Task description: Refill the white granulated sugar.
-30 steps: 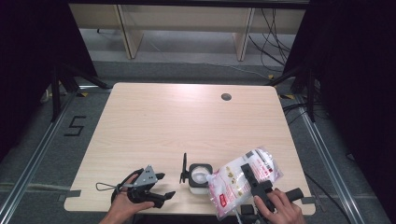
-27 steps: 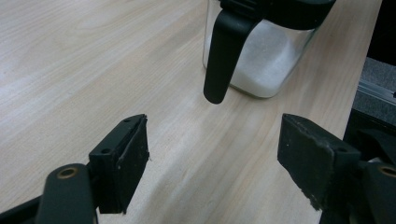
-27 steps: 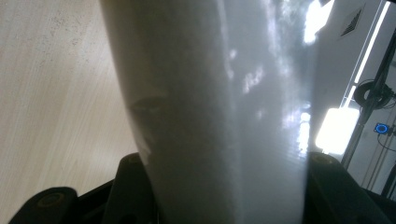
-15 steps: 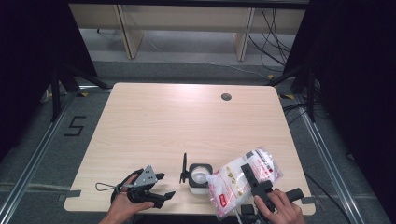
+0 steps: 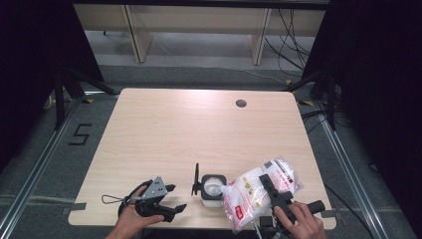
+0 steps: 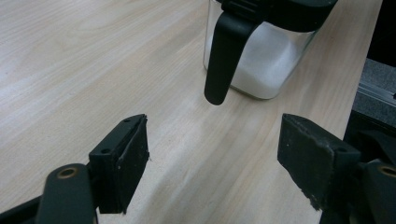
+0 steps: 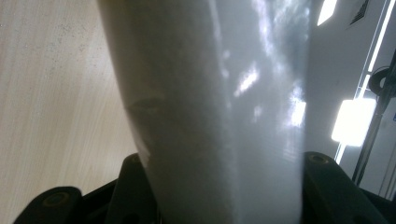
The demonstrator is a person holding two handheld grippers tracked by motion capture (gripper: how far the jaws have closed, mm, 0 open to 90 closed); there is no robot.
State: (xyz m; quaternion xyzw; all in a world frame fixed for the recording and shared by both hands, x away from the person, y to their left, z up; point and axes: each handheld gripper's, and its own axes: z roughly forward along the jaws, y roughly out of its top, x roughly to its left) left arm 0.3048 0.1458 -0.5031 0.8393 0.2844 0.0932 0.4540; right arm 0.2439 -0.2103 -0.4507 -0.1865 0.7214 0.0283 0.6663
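Nothing moves since the earlier frame: between the right gripper (image 5: 271,191) fingers, the clamped bag (image 5: 254,191) points its long axis at the jar (image 5: 212,188); the left gripper (image 5: 171,198) stands open, empty.

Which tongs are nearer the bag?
Right. The right tongs are clamped on the bag; the left tongs sit apart, left of the jar.

A dark "5" (image 5: 81,134) is marked on the grey floor (image 5: 45,159) left of the desk (image 5: 199,129), while the bag (image 5: 259,191) carries red and dark label patches whose print is too small to read.
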